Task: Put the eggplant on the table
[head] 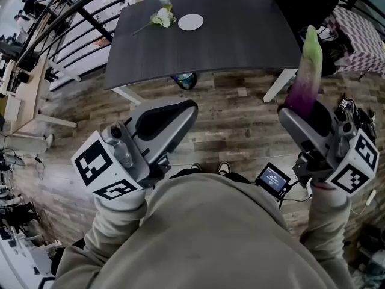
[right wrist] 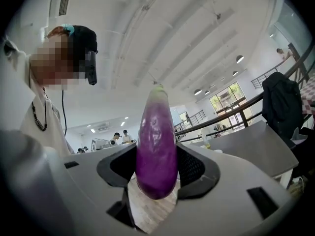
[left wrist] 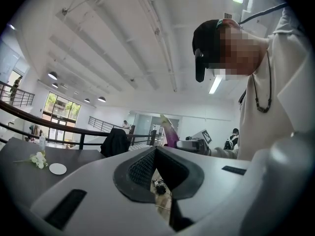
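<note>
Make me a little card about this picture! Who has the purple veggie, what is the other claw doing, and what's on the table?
eggplant: purple with a pale green top, standing upright in the right claw
right claw: closed on the eggplant's lower end, above the wooden floor
left claw: closed, nothing in it
table: dark, ahead of both claws; the eggplant is not on it yet
on the table: a white disc and some white flowers, side by side

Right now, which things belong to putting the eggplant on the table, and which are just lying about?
Job: eggplant; right gripper, jaws shut on it; table.
Lying about: white disc and flower sprig on the table; dark jacket.
</note>
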